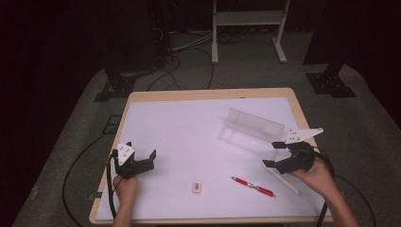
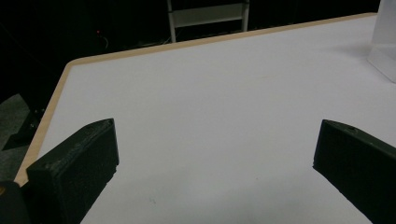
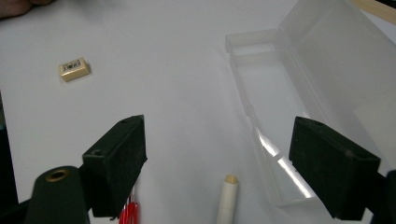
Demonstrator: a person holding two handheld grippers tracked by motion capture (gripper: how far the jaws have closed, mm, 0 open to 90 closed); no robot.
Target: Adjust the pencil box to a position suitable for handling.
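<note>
You held the right hand-held gripper [image 1: 275, 153] wide open and empty above the white pencil [image 3: 227, 200], beside the open case [image 3: 275, 116], ready to grasp; the left hand-held gripper [image 1: 142, 155] waited equally open.

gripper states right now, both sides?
Left gripper: open, holding nothing, above bare table.
Right gripper: open, holding nothing, over the white stick, between the red pen and the open clear case.
</note>
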